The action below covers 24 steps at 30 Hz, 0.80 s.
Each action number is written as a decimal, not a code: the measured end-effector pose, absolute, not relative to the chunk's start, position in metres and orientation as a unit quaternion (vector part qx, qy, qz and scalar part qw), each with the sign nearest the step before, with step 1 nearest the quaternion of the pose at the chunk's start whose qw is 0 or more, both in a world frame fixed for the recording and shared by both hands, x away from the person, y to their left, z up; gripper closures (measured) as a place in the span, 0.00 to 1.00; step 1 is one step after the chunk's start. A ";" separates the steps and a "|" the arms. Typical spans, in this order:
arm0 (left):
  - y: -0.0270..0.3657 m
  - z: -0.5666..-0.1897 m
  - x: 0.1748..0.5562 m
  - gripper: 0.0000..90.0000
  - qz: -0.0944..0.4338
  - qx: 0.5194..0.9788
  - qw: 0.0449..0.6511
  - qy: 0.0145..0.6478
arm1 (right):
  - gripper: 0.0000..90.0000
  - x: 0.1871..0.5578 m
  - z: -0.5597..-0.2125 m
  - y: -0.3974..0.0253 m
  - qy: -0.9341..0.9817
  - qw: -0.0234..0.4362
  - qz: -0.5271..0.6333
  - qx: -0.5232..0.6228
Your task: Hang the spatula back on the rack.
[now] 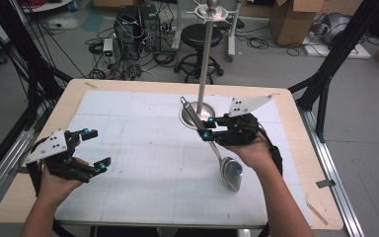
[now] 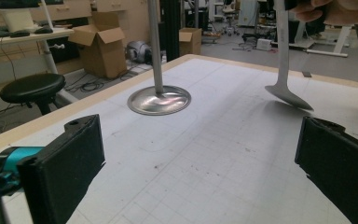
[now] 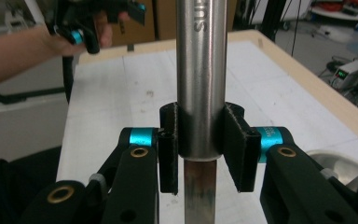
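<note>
**Firmly gripped: a steel ladle held by its handle beside the utensil stand**

Clearly, the right gripper (image 1: pixel 208 127) was closed on the handle of a stainless-steel ladle (image 1: pixel 225 167), its two black pads pressed flat against opposite sides of the handle with no gap showing. In the right gripper view the handle (image 3: pixel 200 74) rose straight up between the jaws, and the gripper (image 3: pixel 200 144) clamped it where the thick tubular part met the thinner flat shank. From the high view the ladle slanted across the white gridded mat (image 1: pixel 143 163): its hanging-hole end lay up by the round base (image 1: pixel 197 114) of the utensil stand (image 1: pixel 206 54), while its bowl sat lower and nearer the person, just beside the right hand (image 1: pixel 251 150). Whether the bowl touched the mat could not be told from above; in the left gripper view the bowl (image 2: pixel 289 95) appeared to rest on or just over the mat.

The left gripper (image 1: pixel 93 150) was held well apart from the ladle, over the left part of the mat, its jaws spread wide and holding nothing. In its own view the left gripper (image 2: pixel 196 163) showed bare mat between its pads, with the stand's base (image 2: pixel 159 100) and pole farther off.
</note>
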<state>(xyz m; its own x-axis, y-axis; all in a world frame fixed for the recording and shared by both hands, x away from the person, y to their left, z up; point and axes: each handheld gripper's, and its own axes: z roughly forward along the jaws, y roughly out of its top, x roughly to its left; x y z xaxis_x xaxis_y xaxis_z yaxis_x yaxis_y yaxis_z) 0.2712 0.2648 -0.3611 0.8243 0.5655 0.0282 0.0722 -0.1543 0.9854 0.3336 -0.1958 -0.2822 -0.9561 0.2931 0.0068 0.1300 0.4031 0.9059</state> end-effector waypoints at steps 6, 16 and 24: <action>0.264 -0.361 0.271 0.02 0.201 0.735 0.611 0.216 | 0.77 0.333 -0.277 -0.201 0.824 0.083 0.546 0.124; 0.265 -0.361 0.271 0.02 0.202 0.733 0.612 0.218 | 0.77 0.335 -0.263 -0.208 0.810 0.100 0.564 0.124; 0.265 -0.360 0.271 0.02 0.202 0.733 0.612 0.216 | 0.77 0.340 -0.243 -0.220 0.794 0.111 0.582 0.137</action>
<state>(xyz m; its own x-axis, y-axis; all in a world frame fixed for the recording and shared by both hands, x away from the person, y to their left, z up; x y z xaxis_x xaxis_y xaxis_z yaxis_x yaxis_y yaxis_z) 0.2711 0.2646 -0.3602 0.8249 0.5645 0.0312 0.0704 -0.1573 0.9850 0.3402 -0.2204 -0.2433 -0.9378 0.3468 -0.0159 0.0895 0.2860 0.9540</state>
